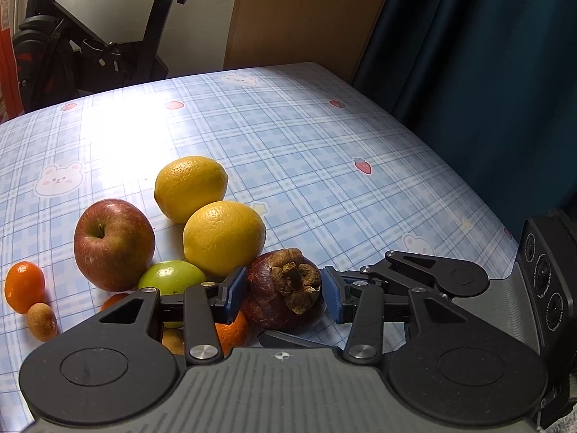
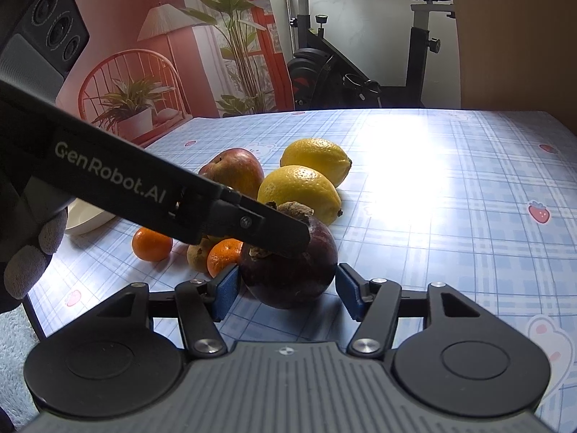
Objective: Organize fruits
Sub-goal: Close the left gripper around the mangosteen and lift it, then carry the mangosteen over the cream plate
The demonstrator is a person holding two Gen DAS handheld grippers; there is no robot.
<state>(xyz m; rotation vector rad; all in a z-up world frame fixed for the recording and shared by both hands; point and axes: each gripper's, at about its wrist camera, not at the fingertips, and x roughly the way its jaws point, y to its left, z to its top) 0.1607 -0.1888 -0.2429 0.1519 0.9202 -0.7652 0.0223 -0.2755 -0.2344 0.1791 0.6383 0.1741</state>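
- Left wrist view: a dark purple, round mangosteen with a dried brown calyx is seen between the blue pads of the left gripper; both pads lie against its sides, so the jaws are closed part-way on the fruit.
- The mangosteen sits on the blue plaid tablecloth with bear and strawberry prints, at the near side of a fruit cluster in the middle of the table.
- Just behind it, and touching it, lies a yellow lemon; a second yellow lemon lies touching the first on its far side.
- A red apple stands beside the lemons, with a green round fruit below it, partly covered by the gripper linkage.
- A small orange mandarin and a small brown oval fruit lie toward the table's left edge; another orange mandarin is mostly hidden under the left finger.
- The right gripper enters low at the right; its fingertips are hidden behind the left gripper.
- Right wrist view: the same mangosteen is framed by the right gripper, whose blue pads stand wide; the left pad is close to the fruit and a gap shows at the right pad.
- The left gripper's black arm crosses the view and covers the top of the mangosteen and part of the apple.
- A white bowl sits near the left edge of the table, cut off by that arm; its contents cannot be seen.
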